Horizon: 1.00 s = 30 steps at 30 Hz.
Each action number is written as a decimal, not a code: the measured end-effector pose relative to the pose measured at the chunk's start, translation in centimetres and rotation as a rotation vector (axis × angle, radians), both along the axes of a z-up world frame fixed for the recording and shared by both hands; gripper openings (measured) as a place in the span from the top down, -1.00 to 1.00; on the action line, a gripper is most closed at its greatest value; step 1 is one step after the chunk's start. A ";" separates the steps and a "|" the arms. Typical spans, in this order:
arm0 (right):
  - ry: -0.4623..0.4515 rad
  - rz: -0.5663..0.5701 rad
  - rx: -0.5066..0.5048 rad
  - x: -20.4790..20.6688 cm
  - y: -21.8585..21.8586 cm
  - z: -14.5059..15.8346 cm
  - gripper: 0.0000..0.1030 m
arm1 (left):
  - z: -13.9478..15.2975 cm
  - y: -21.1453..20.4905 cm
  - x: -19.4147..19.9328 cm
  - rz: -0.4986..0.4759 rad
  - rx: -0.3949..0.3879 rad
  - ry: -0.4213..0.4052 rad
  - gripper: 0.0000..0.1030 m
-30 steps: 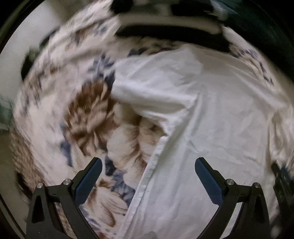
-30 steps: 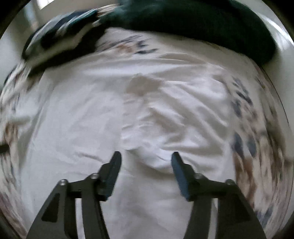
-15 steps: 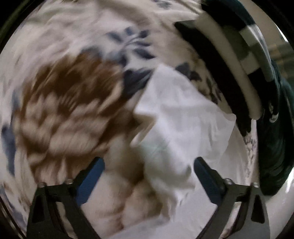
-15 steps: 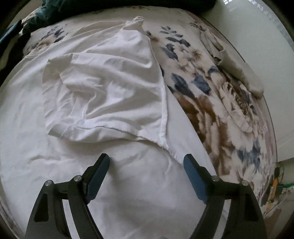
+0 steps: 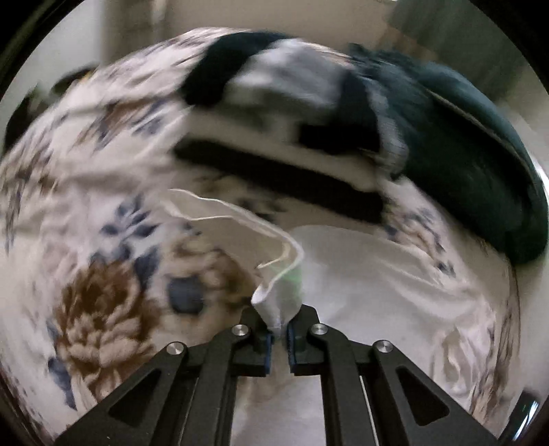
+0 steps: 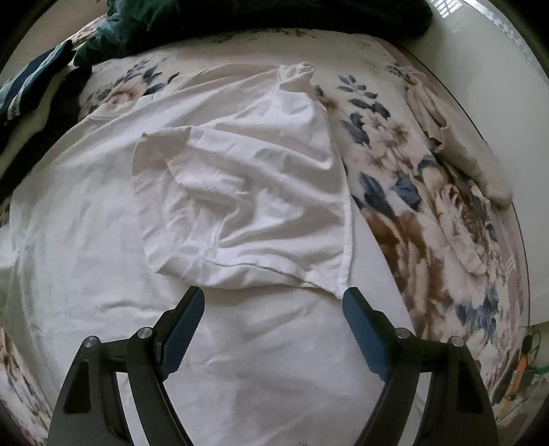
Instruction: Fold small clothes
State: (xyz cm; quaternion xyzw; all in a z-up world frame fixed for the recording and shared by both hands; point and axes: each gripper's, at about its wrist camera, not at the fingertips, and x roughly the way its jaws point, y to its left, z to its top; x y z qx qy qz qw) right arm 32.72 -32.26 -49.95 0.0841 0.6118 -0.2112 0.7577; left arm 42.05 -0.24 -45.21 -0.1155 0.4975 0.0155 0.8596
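My left gripper point(image 5: 278, 334) has its two black fingers pressed nearly together, pinching a bunched bit of the white cotton t-shirt point(image 5: 279, 305) between the blue pads. From the pinch a hemmed edge of the cloth runs up and to the left, off the bed surface; the rest of the shirt spreads flat to the right. The left wrist view is motion-blurred, so finer detail is unreadable.

My right gripper point(image 6: 272, 329) has its fingers spread wide, holding nothing, hovering just above the t-shirt point(image 6: 240, 192). The shirt lies on the floral bedspread with brown and blue flowers point(image 6: 429, 219). One part of the shirt is folded over onto the body, wrinkled, its stitched hem ending just beyond my right fingertips. The corner of that flap sits just beside my right-hand pad point(image 6: 363, 329); I cannot tell if they touch.

Beyond the shirt, a dark green blanket heap point(image 6: 240, 17) sits along the far edge of the bed. A folded dark-and-white striped garment point(image 5: 274, 113) lies beside the green heap, touching it. A pale beige crumpled cloth point(image 6: 456, 137) lies on the bedspread to the right, well apart from the shirt, near the white wall point(image 6: 497, 85).
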 end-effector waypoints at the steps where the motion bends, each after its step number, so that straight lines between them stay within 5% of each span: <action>1: -0.002 -0.010 0.005 -0.1 -0.3 0.0 -0.64 | 0.1 -1.6 -0.3 -0.044 0.011 -0.007 0.92; 10: 0.030 -0.065 0.017 -1.2 -3.7 -0.9 -0.64 | -7.8 -14.6 -0.7 -0.357 0.035 0.229 0.85; 13: 0.031 -0.086 0.034 -1.8 -4.9 -1.0 -0.64 | -7.4 -14.7 -1.6 -0.397 -0.011 0.247 0.11; 14: 0.031 -0.098 0.045 -2.0 -5.3 -0.9 -0.64 | -7.0 -14.1 -1.8 -0.395 -0.034 0.254 -0.47; 15: 0.031 -0.106 0.057 -2.1 -5.6 -0.9 -0.64 | -6.5 -13.2 -1.8 -0.385 -0.058 0.263 -0.82; 21: -0.024 -0.153 0.272 -1.2 -6.6 0.4 -0.64 | -3.9 -6.8 1.9 -0.236 -0.036 0.206 -0.82; 27: -0.122 -0.041 0.513 5.5 -3.0 1.5 -0.58 | -7.3 -7.3 9.5 -0.252 0.132 0.214 -0.82; 30: -0.092 0.048 0.599 9.4 0.2 -0.3 -0.27 | -9.7 -8.7 11.8 -0.290 0.208 0.242 -0.82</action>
